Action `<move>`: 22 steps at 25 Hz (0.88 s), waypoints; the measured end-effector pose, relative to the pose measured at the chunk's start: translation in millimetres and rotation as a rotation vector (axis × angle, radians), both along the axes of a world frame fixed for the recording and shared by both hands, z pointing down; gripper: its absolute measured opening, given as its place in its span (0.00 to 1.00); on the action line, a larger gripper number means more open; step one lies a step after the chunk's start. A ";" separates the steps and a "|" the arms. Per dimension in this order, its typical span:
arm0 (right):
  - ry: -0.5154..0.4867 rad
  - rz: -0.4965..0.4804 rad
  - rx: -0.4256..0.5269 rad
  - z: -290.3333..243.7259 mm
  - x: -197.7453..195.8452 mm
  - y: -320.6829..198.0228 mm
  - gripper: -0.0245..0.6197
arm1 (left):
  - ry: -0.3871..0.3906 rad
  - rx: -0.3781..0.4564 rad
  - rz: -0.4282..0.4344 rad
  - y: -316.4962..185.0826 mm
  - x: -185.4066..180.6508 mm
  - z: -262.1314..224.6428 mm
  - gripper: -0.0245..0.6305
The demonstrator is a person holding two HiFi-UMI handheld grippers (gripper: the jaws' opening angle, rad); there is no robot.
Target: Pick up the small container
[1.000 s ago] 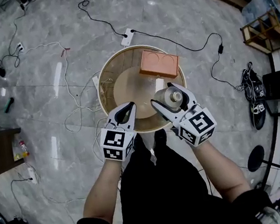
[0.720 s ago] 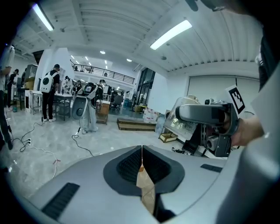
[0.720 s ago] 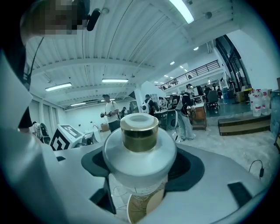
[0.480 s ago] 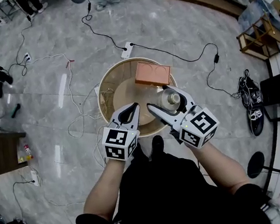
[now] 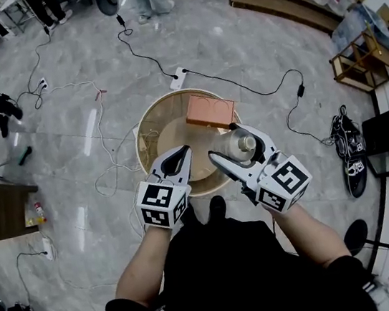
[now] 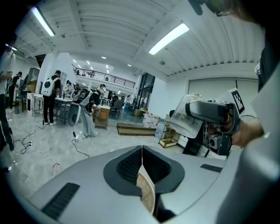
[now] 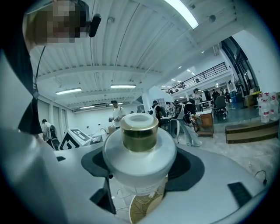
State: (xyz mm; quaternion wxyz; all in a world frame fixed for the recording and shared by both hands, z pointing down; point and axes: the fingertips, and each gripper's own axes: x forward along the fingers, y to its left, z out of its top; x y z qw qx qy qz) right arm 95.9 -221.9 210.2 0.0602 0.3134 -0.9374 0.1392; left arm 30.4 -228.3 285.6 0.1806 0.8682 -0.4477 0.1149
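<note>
Above a round wooden table (image 5: 148,125) in a large hall, the small container (image 5: 242,142) sits clamped between the jaws of the right gripper (image 5: 230,143), held up in the air over the table's near right side. The jaws stand partly apart, pressed on either flank of the jar's body, with its neck pointing away from the person's hand. In the right gripper view the small container (image 7: 140,151) shows a rounded, frosted white shoulder, a shiny gold collar and a pale top; the cloudy wall hides whatever is inside. The table appears small beneath it.

The left gripper (image 5: 180,153) hovers just to the left over the table's near edge, apart from the jar. Its jaws are pressed together with nothing between them, their dark ribbed pads (image 6: 131,164) meeting along one line in the left gripper view.

On the far side of the table lies a flat orange-brown box (image 5: 209,110), rectangular, its contents not visible. Cables trail across the glossy grey stone floor (image 5: 81,74) around the table.
</note>
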 end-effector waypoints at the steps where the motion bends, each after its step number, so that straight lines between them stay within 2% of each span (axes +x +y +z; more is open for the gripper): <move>1: -0.003 -0.003 0.000 -1.1 0.8 0.3 0.57 | 0.001 0.001 0.000 -0.2 2.4 -0.4 0.07; 9: 0.004 -0.041 0.032 -9.2 -1.3 -1.1 0.57 | -0.002 0.002 0.001 -3.2 10.4 -1.2 0.07; 22: -0.001 -0.039 0.032 -10.9 -1.4 -8.1 0.57 | 0.003 -0.010 -0.013 -2.9 5.2 2.2 0.07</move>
